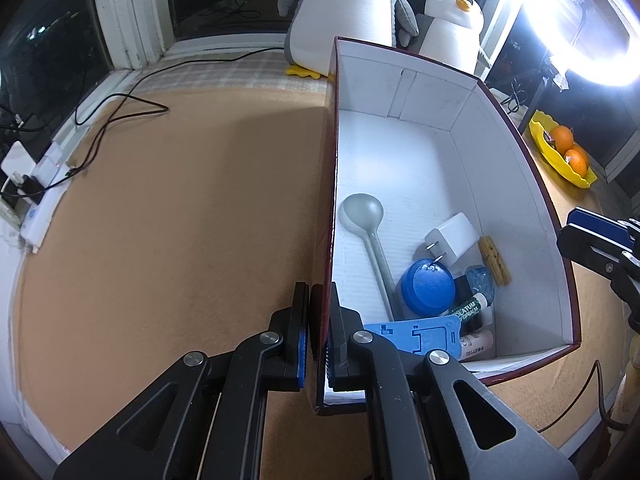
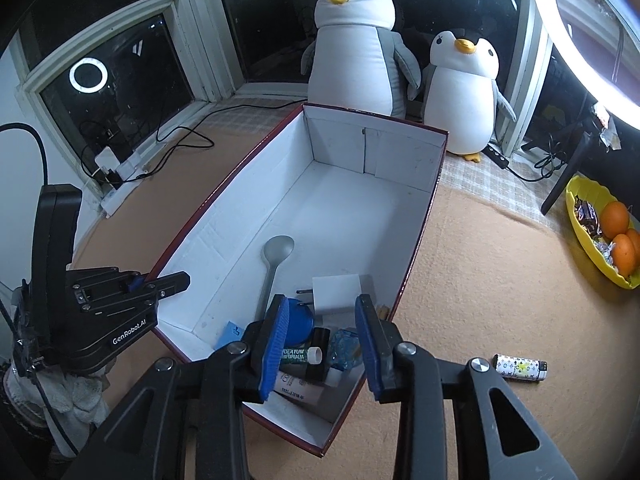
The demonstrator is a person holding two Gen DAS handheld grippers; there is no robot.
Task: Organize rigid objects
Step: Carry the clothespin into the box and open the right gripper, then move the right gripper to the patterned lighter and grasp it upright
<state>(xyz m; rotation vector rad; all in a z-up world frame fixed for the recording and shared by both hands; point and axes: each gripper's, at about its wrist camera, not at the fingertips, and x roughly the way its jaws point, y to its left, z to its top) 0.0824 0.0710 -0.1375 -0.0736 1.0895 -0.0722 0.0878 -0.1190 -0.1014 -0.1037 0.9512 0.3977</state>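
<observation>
Two plush penguins [image 2: 356, 48] sit against the dark windows [image 2: 116, 80] with chipped white frames. Right of them glares a ring light [image 2: 576, 60]; its ring reflects in the left pane. In front of them a tan cloth [image 1: 160, 220] covers the surface, black cables [image 1: 120, 108] trailing left to a power strip [image 1: 40, 208]. A yellow fruit dish [image 2: 600, 232] sits off to their right.

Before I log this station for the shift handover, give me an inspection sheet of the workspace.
Surface: tan mat, mostly bare.
Job's things: box holds spoon, charger, blue lid, tubes; lighter outside on mat.
Clutter: yellow fruit tray.
Grippers: left gripper clamps box wall; right gripper open above box.
Cables: black cable to power strip.
Surroundings: plush penguins, ring light, dark windows.
</observation>
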